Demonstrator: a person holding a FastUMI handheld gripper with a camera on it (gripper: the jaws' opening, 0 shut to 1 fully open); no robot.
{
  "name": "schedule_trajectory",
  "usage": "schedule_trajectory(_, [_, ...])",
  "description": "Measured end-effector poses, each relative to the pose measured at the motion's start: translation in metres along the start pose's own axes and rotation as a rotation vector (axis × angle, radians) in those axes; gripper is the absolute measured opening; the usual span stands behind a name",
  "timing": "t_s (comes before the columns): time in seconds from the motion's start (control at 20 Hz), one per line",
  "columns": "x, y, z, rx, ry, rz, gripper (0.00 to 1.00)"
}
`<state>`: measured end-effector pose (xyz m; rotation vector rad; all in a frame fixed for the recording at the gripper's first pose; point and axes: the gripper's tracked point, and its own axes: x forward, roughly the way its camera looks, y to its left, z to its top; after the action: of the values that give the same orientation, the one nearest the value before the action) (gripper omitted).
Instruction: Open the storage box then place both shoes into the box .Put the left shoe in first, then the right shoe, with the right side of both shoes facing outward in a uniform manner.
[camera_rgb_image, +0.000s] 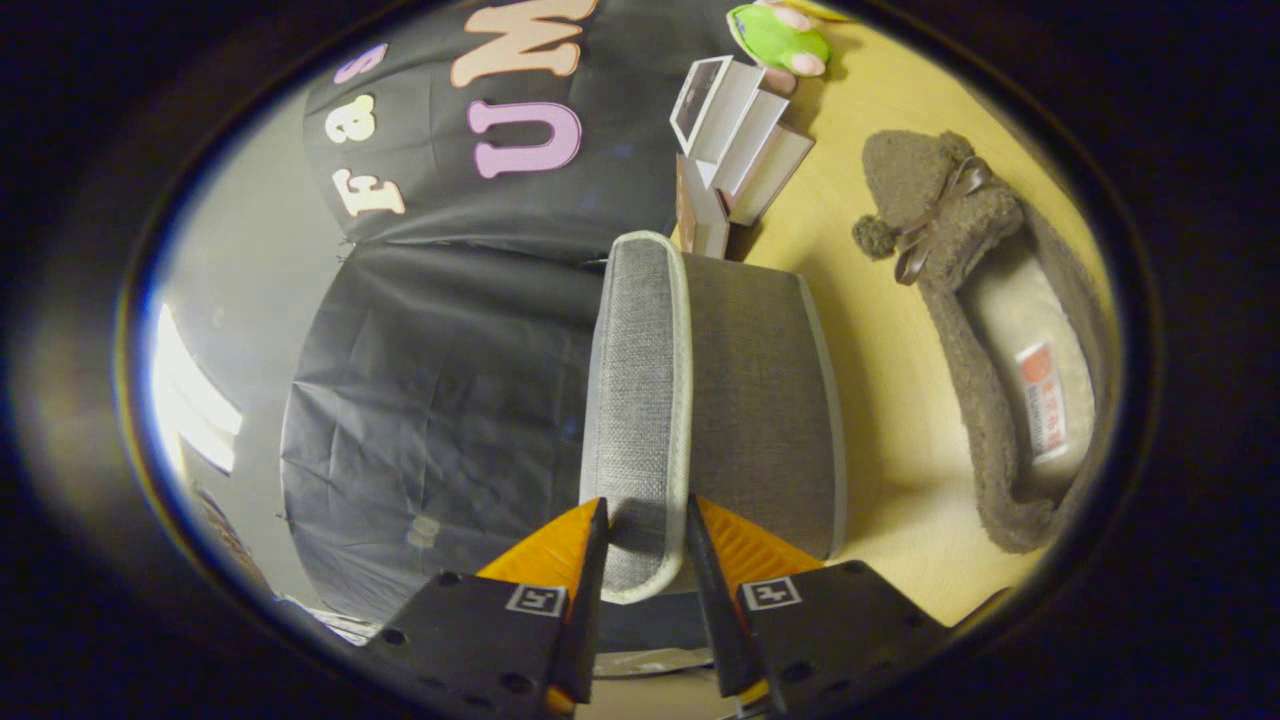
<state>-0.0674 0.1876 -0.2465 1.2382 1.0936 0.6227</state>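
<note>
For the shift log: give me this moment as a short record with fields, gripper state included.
gripper: gripper shut on the lid edge, one finger on each side
storage box: grey fabric storage box on the wooden table
lid: lid between the fingers and running ahead of them
shoe: fuzzy brown slipper with a bow, on the table beside the box
beyond the box: white cards, green plush toy

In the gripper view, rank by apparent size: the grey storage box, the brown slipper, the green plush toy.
1. Grey storage box, though it is nearest; the gripper has its fingers closed on the lid's edge.
2. Brown slipper, beside the box on the table.
3. Green plush toy, farthest off and partly cut off, so its true size is unsure.
</note>
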Motion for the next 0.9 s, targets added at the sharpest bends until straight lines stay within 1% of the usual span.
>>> schedule_trajectory(0.15, [0.0,0.003,-0.006,0.014,0.033,0.018,0.46])
schedule_trajectory(0.3, [0.003,0.002,-0.009,0.017,0.043,0.018,0.46])
schedule_trajectory(0.35, [0.017,0.004,-0.015,0.016,0.02,0.032,0.46])
schedule_trajectory(0.4, [-0.003,0.009,0.008,0.028,-0.021,0.052,0.31])
schedule_trajectory(0.45, [-0.008,0.018,0.019,0.046,-0.069,0.078,0.15])
schedule_trajectory(0.55, [-0.011,0.022,0.016,0.023,-0.056,0.075,0.04])
schedule_trajectory(0.7, [-0.013,0.043,0.001,-0.029,-0.006,0.079,0.03])
schedule_trajectory(0.9, [-0.014,0.085,0.002,-0.072,-0.015,0.118,0.04])
